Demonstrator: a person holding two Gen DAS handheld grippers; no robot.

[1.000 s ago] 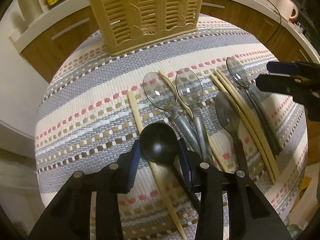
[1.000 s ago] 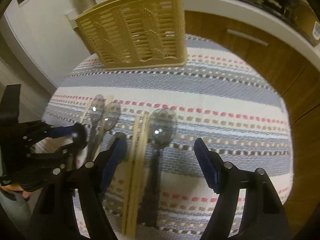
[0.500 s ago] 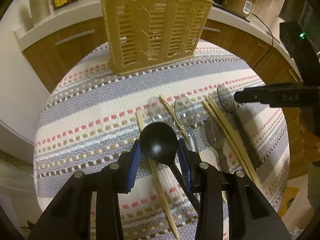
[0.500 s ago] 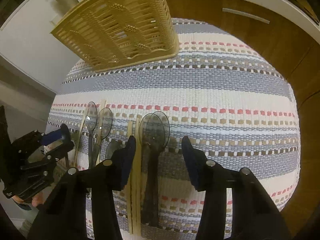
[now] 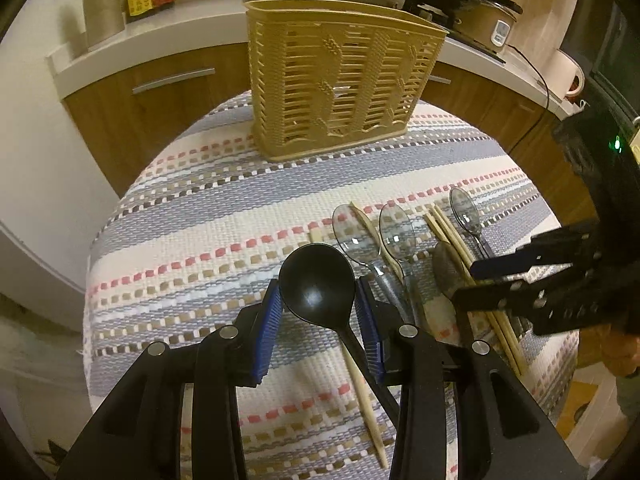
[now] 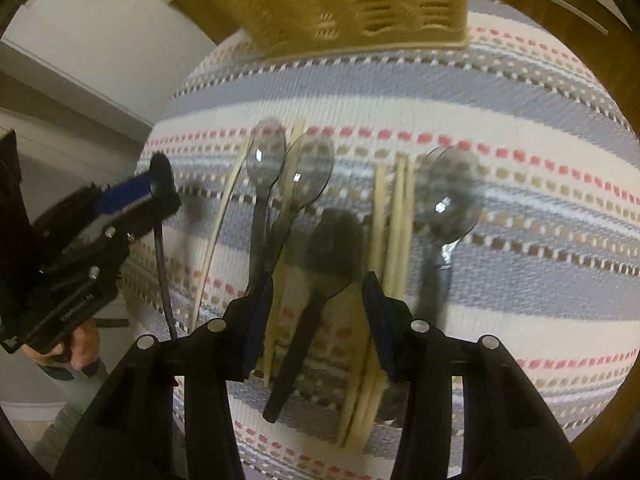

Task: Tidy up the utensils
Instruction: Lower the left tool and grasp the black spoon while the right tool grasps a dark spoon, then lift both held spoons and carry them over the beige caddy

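Observation:
My left gripper (image 5: 318, 322) is shut on a black spoon (image 5: 317, 282) and holds it above the striped cloth, bowl forward. It shows at the left of the right wrist view (image 6: 132, 194). A tan slotted utensil basket (image 5: 340, 84) stands upright at the far side. My right gripper (image 6: 318, 312) is open, its jaws on either side of a dark smoky spoon (image 6: 328, 256) that lies on the cloth. It shows at the right of the left wrist view (image 5: 516, 276). Clear grey spoons (image 5: 356, 236) and pale chopsticks (image 6: 396, 220) lie in a row.
The striped woven cloth (image 5: 200, 220) covers a small round table. Wooden cabinets and a white counter (image 5: 160, 56) with bottles and pans curve behind the basket. A single chopstick (image 5: 362, 392) lies under my left gripper.
My left gripper has risen with the black spoon and pulled back from the table. My right gripper has dropped and shifted left, from the clear spoon to the dark smoky spoon.

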